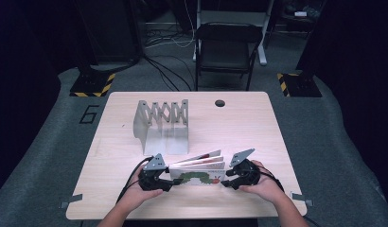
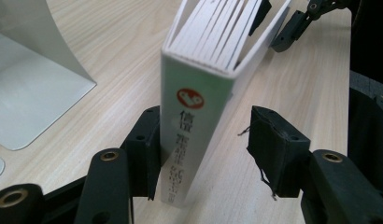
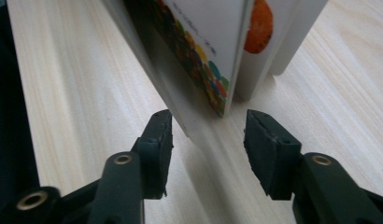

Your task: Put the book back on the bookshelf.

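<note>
I have the picture book (image 1: 198, 173) standing on its bottom edge near the front of the surface (image 1: 258, 123), pages fanned a little, with the grey expanding book rack (image 1: 163, 124) well behind it toward the far side.

My left tongs (image 2: 203, 154) sit at the spine end. The spine stands between the pads: the left-hand pad (image 2: 145, 149) looks to be touching the cover, the other stands clear with bare wood between it and the book. So that pair is about half open and steadying at most, not clamping.

My right tongs (image 3: 208, 144) are at the fore-edge end, parted to about the same width. The front cover's lower corner reaches down between the pads, but I see a gap on both sides, so nothing is held there. The view is close and steep, so a light brush on the left pad is possible.

As I judge it, the book is upright and squared but not yet moved. Still to do: close on it, carry it back and slot it into the rack, which stands empty.
</note>
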Available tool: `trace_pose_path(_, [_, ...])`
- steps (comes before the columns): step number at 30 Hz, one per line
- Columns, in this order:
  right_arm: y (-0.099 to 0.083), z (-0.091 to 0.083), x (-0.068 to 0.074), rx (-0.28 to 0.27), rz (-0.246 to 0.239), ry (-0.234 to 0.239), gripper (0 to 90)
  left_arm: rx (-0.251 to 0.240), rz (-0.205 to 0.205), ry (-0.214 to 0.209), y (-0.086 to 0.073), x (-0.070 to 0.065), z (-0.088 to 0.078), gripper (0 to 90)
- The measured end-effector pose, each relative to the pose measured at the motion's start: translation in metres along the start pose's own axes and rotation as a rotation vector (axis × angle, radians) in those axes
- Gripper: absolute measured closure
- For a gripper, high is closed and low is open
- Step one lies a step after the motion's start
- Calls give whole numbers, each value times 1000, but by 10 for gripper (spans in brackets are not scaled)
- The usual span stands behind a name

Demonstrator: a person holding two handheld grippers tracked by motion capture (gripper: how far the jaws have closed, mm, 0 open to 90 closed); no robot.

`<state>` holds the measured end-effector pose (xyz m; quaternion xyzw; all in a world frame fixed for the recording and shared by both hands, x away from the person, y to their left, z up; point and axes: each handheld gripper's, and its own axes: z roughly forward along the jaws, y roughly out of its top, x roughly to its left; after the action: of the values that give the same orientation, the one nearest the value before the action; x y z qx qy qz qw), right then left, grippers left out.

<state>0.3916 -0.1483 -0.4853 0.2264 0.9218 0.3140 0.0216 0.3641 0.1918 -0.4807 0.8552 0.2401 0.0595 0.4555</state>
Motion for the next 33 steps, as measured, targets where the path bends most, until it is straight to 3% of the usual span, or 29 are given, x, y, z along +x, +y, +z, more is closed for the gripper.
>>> trace_pose_path(7, [-2, 4, -3, -6, 19, -14, 502, 9, -19, 19, 1, -2, 8, 467])
trace_pose_path(11, [-3, 7, -4, -11, 29, -16, 501, -2, -9, 56, 0, -4, 9, 514])
trace_pose_path(16, [-3, 9, -3, -35, 78, -9, 502, -15, -7, 55, 0, -8, 12, 545])
trace_pose_path(21, [-2, 10, -3, -51, 59, -12, 513, -17, -9, 27, 2, -10, 16, 542])
trace_pose_path(23, [-2, 11, -1, -70, 60, -19, 521, -21, 4, 40, 3, -11, 17, 543])
trace_pose_path(26, [-2, 11, 0, -56, 50, -16, 525, -38, 2, 45, 3, -13, 19, 516])
trace_pose_path(29, [-2, 11, 0, -60, 47, -16, 530, -40, -17, 44, 4, -14, 21, 470])
trace_pose_path(30, [-2, 11, 1, -65, 69, -22, 537, -33, -25, 40, 4, -14, 22, 459])
trace_pose_path(33, [-2, 12, -1, -66, 50, -18, 546, -27, -10, 67, 4, -17, 26, 448])
